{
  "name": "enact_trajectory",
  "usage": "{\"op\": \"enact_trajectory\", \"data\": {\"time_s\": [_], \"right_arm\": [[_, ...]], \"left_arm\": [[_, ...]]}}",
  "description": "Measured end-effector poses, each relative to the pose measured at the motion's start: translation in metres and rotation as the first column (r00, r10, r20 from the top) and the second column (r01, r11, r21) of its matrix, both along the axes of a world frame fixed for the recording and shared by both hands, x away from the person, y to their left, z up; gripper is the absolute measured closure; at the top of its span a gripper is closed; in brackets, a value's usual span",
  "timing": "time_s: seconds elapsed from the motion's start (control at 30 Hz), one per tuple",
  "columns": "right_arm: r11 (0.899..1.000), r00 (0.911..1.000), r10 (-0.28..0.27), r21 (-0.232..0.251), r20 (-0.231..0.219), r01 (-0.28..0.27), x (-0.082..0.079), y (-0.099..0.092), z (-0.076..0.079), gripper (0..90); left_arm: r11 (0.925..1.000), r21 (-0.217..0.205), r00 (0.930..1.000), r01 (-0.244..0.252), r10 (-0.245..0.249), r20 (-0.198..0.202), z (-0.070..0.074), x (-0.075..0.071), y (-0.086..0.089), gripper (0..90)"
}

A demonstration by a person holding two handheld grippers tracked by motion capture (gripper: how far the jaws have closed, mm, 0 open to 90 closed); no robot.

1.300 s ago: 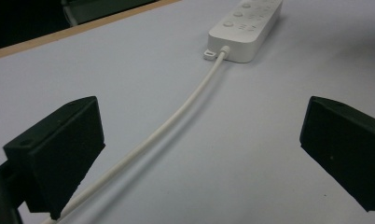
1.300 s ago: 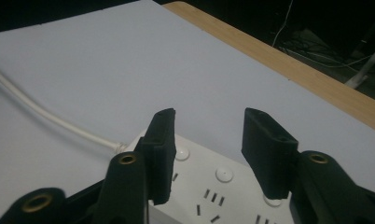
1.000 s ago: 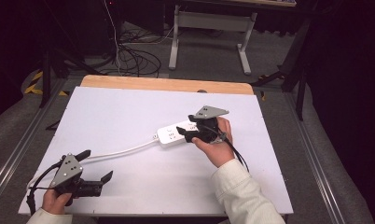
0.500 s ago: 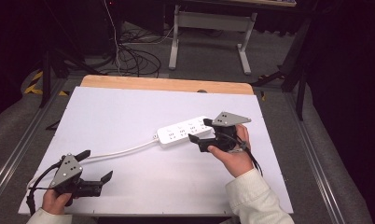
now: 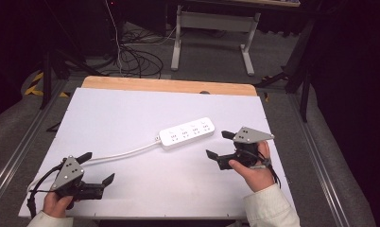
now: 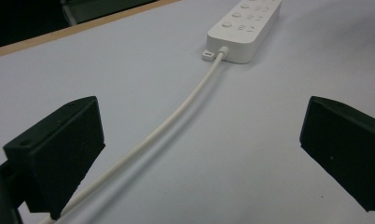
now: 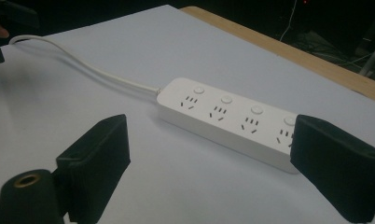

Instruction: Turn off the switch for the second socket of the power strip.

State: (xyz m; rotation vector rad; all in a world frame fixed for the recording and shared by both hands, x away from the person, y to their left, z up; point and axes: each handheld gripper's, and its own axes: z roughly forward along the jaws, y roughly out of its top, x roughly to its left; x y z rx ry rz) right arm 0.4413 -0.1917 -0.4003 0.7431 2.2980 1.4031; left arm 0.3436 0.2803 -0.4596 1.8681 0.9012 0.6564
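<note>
High view: right gripper (image 5: 221, 145) drawn back from the white power strip (image 5: 186, 133) toward the near right of the white table (image 5: 131, 109), jaws just opened wide with nothing between them. A second ago at the strip's right end; now well clear, strip lying free and flat near the table's middle. Probably a placement or nudge just finished, release done. Left gripper (image 5: 99, 167) parked at the near left corner, jaws apart and empty, beside the white cord (image 5: 126, 152) that runs from the strip's left end toward it.

Left gripper view: both black jaws spread, cord (image 6: 176, 116) passing between them along the tabletop, not pinched; contact with the left jaw's base hard to judge.

Right gripper view: jaws wide, strip (image 7: 227, 121) ahead, four sockets up, none occupied. No containers anywhere on the table.
</note>
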Motion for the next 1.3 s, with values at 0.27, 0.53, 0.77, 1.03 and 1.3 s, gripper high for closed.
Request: {"op": "enact_trajectory", "data": {"time_s": [0.27, 0.53, 0.77, 1.03, 1.3], "right_arm": [[1.000, 0.9990, 0.022, 0.021, -0.038, -0.021, -0.008, -0.024, -0.023, 11.3], [0.999, 0.9978, 0.022, 0.037, -0.063, -0.020, -0.017, -0.045, -0.045, 10.8], [0.999, 0.9959, 0.019, 0.047, -0.088, -0.015, -0.022, -0.058, -0.065, 10.8], [0.999, 0.9928, -0.007, 0.048, -0.120, 0.013, -0.026, -0.070, -0.084, 11.2], [1.000, 0.9911, -0.023, 0.009, -0.131, 0.025, -0.031, -0.069, -0.094, 11.8]], "left_arm": [[1.0000, 0.001, 1.0000, 0.003, -0.003, -0.001, 0.000, 0.000, 0.000, 0.5], [1.0000, 0.002, 1.0000, 0.001, -0.001, -0.002, 0.000, 0.000, -0.001, 0.5], [1.0000, 0.002, 1.0000, 0.001, -0.001, -0.001, 0.000, 0.000, 0.000, 0.5], [1.0000, 0.005, 1.0000, -0.001, 0.001, 0.001, 0.000, -0.001, 0.000, 0.5], [1.0000, 0.009, 1.0000, 0.000, 0.000, 0.008, 0.001, 0.000, 0.001, 0.5]]}}
